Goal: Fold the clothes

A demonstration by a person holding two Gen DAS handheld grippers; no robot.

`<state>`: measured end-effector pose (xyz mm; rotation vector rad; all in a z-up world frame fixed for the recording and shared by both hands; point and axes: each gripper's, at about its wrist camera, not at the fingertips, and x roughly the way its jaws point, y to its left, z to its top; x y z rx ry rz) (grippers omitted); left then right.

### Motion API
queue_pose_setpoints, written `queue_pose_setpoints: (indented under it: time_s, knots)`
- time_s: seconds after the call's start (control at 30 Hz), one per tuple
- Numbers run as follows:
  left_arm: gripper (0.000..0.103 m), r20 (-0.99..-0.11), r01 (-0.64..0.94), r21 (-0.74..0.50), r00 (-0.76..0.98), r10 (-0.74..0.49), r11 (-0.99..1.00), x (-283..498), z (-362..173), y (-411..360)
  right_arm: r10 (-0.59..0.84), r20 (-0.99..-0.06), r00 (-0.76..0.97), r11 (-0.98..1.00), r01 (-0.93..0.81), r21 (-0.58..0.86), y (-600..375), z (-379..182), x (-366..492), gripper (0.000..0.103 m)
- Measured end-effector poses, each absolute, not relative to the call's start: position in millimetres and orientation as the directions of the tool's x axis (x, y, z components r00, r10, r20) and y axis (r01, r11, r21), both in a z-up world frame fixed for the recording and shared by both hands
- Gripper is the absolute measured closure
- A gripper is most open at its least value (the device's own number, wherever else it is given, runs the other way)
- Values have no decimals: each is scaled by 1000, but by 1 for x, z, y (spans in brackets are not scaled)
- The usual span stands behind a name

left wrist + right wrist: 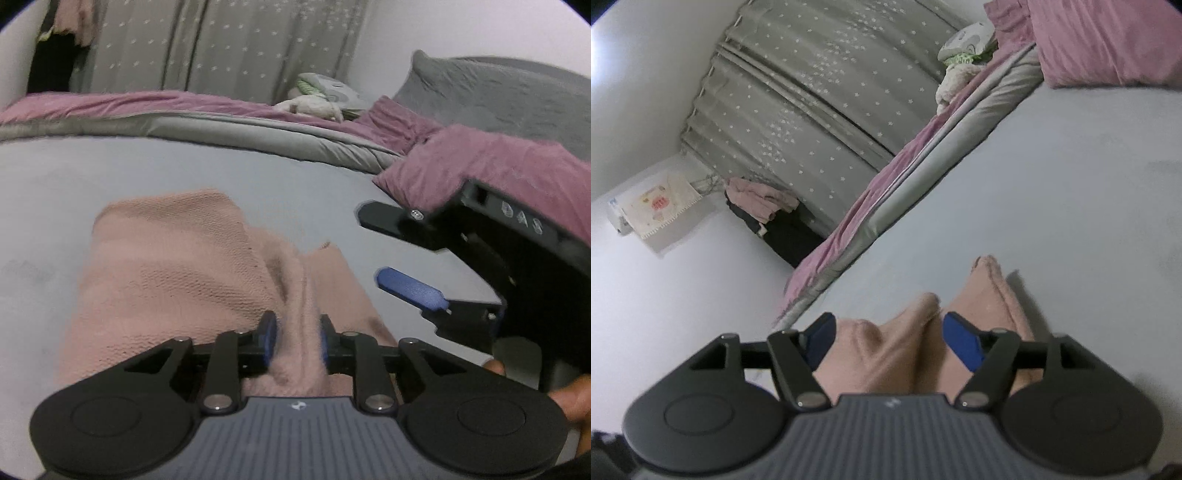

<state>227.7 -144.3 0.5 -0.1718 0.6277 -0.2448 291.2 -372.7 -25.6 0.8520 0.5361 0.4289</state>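
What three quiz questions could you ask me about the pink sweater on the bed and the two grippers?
1. True or false: the right gripper has its jaws wide apart with nothing between them in the left wrist view.
2. Pick one: the pink sweater lies on
A. the pale grey bed sheet
B. a wooden floor
C. a chair
3. Short answer: what is bunched up into a ridge between the pads of the left gripper?

Key: 1 true. 2 A. 3 the pink sweater.
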Motion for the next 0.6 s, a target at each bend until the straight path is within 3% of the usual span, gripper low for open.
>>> queue_pose_setpoints:
  time_s: [0.3, 0.43, 0.6]
  knots:
    - [44, -495, 363, -334, 718, -490, 870, 215, 10, -128, 680, -200, 705, 440, -175, 881, -365, -57, 322, 35]
    - [42, -456, 420, -386, 687, -566, 821, 209, 15, -113, 732, -154, 663, 355, -179, 918, -360, -73, 336, 35]
    - [42, -401, 431, -473, 671, -624, 768, 202, 26, -88, 735, -189, 652, 387, -174, 906, -348, -80, 345, 36]
